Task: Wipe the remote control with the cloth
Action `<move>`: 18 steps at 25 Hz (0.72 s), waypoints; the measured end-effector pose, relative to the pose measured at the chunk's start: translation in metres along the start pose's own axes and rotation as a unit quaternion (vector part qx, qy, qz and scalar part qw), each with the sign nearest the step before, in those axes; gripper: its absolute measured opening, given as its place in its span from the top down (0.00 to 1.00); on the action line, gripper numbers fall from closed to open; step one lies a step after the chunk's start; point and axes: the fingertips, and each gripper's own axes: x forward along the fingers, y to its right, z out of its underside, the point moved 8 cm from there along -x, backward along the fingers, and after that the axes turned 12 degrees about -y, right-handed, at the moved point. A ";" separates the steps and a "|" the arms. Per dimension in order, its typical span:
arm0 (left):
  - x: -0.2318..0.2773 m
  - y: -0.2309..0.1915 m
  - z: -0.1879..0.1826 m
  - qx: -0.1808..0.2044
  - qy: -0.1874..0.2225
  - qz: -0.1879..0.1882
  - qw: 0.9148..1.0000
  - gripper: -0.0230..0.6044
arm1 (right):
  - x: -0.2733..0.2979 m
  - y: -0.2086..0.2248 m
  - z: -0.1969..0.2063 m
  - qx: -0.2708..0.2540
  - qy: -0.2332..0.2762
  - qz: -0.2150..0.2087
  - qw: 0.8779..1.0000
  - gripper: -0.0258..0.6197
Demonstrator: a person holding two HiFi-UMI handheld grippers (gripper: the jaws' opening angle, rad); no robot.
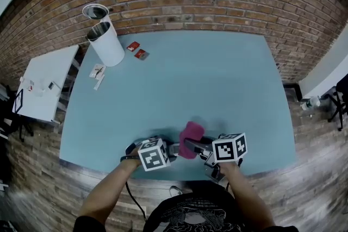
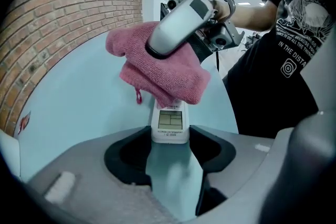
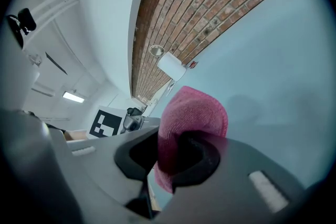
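Left gripper view: left gripper (image 2: pixel 169 140) pinches the remote (image 2: pixel 169 122) by its near end, its length running to 12 o'clock under the cloth (image 2: pixel 163 73) clamped in the right gripper (image 3: pixel 169 160).

The person wore a black short-sleeved cotton T-shirt (image 2: pixel 294 34), printed across the chest with a pale grey graphic and lines of white lettering. The left gripper (image 2: pixel 169 140) had a smooth grey moulded plastic body, jaws lined in matt black, and a pale rectangular patch on one grey shoulder. The right gripper (image 3: pixel 169 157) was built the same way, with a rounded light grey housing and a bare metal bracket behind it. Each gripper carried a white cube with black square markers (image 1: pixel 153 154) on its faces. A thin black cable (image 1: pixel 132 197) hung below the left forearm.
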 end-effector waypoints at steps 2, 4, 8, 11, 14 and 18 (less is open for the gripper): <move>0.000 0.000 0.000 0.001 -0.002 0.002 1.000 0.59 | -0.003 0.002 0.001 0.003 0.002 0.002 1.000 0.87; 0.000 -0.001 0.000 0.001 -0.002 0.004 1.000 0.59 | -0.006 0.004 0.000 0.004 0.004 0.004 1.000 0.87; 0.000 -0.002 -0.001 0.001 -0.004 0.008 1.000 0.59 | -0.012 0.008 0.002 0.005 0.007 0.008 1.000 0.87; 0.000 -0.003 -0.001 0.004 -0.006 0.011 1.000 0.59 | -0.016 0.011 0.004 0.007 0.009 0.013 1.000 0.87; -0.001 -0.003 -0.002 0.010 -0.012 0.016 1.000 0.59 | -0.023 0.015 0.006 0.009 0.011 0.018 1.000 0.87; -0.001 -0.003 -0.002 0.013 -0.015 0.017 1.000 0.59 | -0.035 0.021 0.010 0.014 0.017 0.025 0.999 0.87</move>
